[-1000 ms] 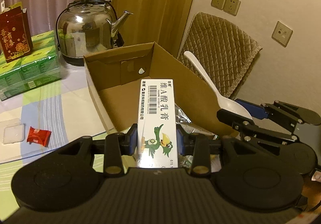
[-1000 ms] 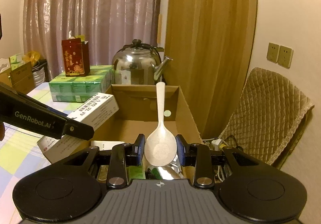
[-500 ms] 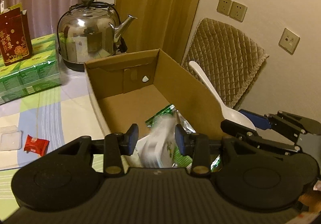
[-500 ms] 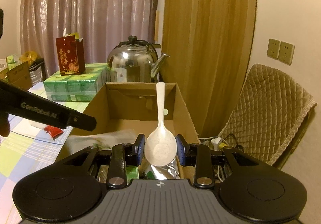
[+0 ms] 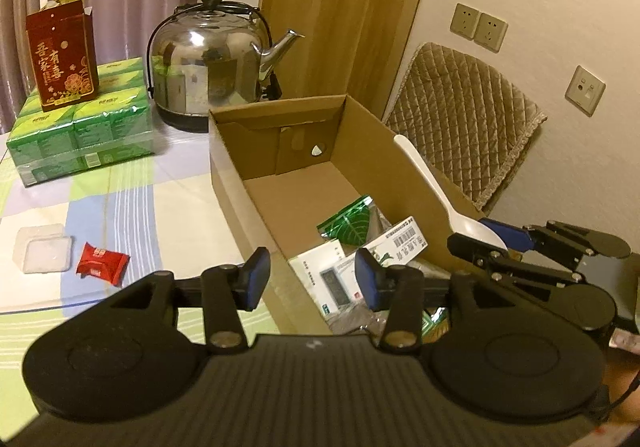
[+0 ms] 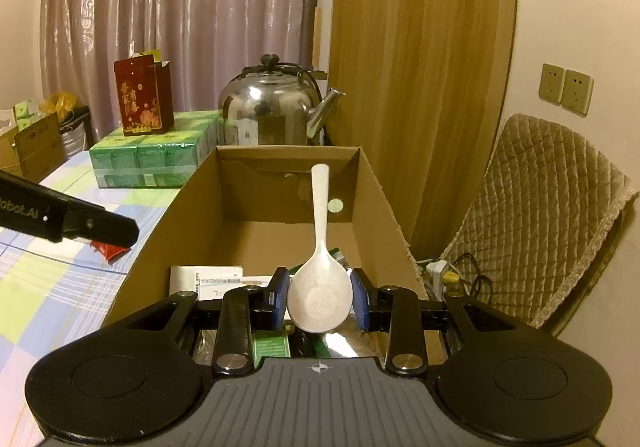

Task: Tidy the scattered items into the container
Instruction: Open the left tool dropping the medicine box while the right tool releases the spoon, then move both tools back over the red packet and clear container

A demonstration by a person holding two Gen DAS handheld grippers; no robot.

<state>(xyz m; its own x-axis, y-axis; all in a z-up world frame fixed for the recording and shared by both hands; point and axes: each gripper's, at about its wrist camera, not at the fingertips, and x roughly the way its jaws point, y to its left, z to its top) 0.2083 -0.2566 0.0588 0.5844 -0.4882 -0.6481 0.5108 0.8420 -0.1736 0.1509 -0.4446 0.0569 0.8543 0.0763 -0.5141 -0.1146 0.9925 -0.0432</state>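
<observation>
The cardboard box [image 5: 404,175] stands open on the table [image 5: 168,215], at its right edge, and already holds a green packet [image 5: 350,225], a white carton [image 5: 332,279] and the ointment box [image 5: 400,243], which lies on the pile near the box's near end. A second ago that ointment box stood pinched upright between the left gripper's pads; half a second ago it was a blur dropping between them.

The left gripper [image 5: 308,275] hangs tilted down over the box's near left wall, its jaws opening with nothing between them. Since the earlier frame it has drifted left, so the table shows more.

The right gripper [image 6: 320,297] points down into the box from the near end and pinches the bowl of a white spoon [image 6: 320,287], handle aimed at the far wall. It has kept that grip and place.

On the table left of the box lie a red sweet [image 5: 103,263] and a clear plastic lid [image 5: 42,253], just beside each other. Behind stand a steel kettle [image 5: 208,63] and green tissue packs [image 5: 84,127].
</observation>
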